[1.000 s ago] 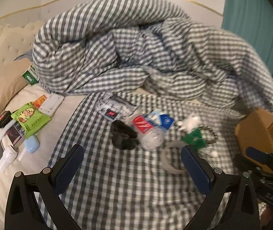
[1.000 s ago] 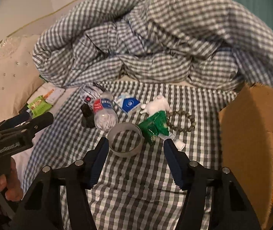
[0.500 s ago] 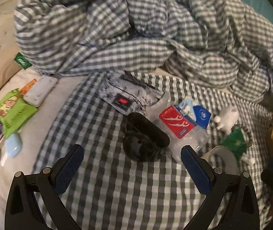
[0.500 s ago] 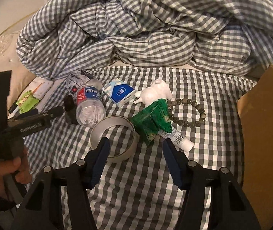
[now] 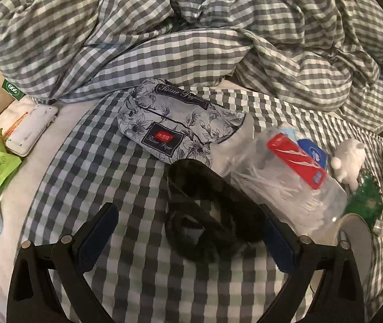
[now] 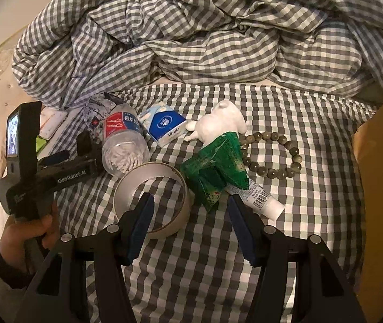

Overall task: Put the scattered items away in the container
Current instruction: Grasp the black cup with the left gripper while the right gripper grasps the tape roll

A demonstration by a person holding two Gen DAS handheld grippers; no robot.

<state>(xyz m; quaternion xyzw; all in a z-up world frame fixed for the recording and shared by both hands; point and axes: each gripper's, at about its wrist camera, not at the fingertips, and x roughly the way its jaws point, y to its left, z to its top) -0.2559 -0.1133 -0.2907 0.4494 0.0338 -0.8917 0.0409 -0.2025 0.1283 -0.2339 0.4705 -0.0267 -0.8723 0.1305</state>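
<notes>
Nothing boxed as far as visible: bottle (image 6: 125,145), tape roll (image 6: 152,202), green packet (image 6: 218,167) and beads (image 6: 272,156) lie on bed beside cardboard box (image 6: 380,188); left gripper (image 5: 188,239) jaws closing around black band (image 5: 210,215), not yet gripping; right gripper (image 6: 190,226) jaws half-spread, empty.

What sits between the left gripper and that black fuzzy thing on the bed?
Nothing visible. The black fuzzy item lies just beyond the closing left gripper, nearer its right finger; the plastic bottle lies alongside.

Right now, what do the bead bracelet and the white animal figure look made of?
Round grey-green bead bracelet: polished stone or glass, judging by glossy highlights on each bead. White animal figure: matte plaster or unglazed ceramic, chalky with no shine; I can't say which.
</notes>
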